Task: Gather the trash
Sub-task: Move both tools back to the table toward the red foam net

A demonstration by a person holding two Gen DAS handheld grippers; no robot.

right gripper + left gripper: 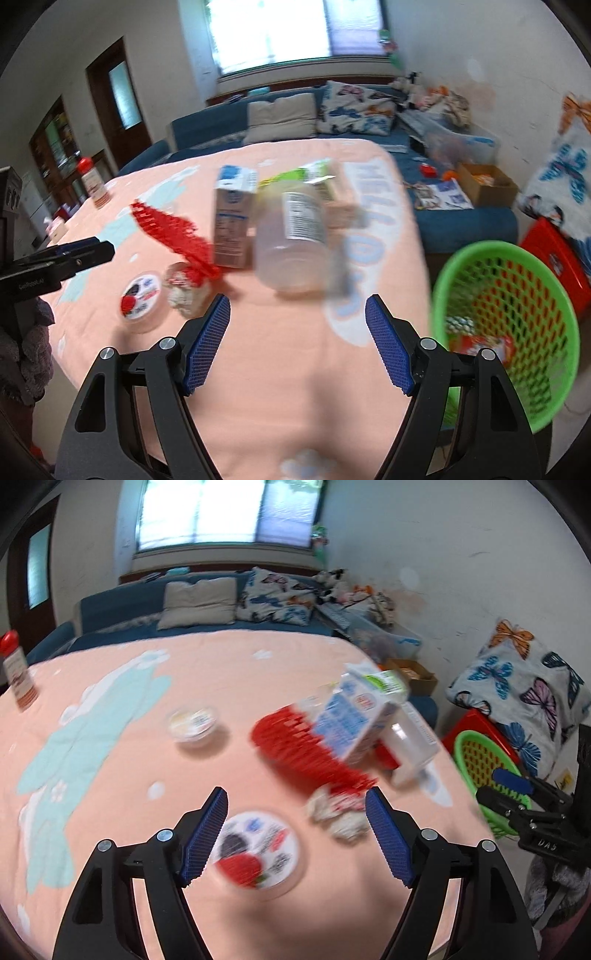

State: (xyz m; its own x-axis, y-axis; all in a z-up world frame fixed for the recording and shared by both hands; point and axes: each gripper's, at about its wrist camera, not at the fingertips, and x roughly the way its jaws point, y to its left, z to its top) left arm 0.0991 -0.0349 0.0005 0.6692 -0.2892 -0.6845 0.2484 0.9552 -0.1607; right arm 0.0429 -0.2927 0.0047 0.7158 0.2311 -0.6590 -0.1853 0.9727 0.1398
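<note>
Both tools are released and carry nothing: the left gripper (pixel 295 834) hangs with its jaws wide above a round foil lid (pixel 258 849), with a crumpled paper wad (pixel 336 812) just to its right, and the right gripper (pixel 297 343) stands spread over bare pink cloth (pixel 258 387). The trash lies on the table: a milk carton (pixel 232 218), a clear plastic bottle (pixel 291 240), a red mesh piece (pixel 170 229) and a small tub (pixel 192 722) farther off. The green basket (pixel 506 325) waits at the right edge, some wrappers already in it. This looks like the reach for the next piece. Next, each tool should come down around one item and close.
</note>
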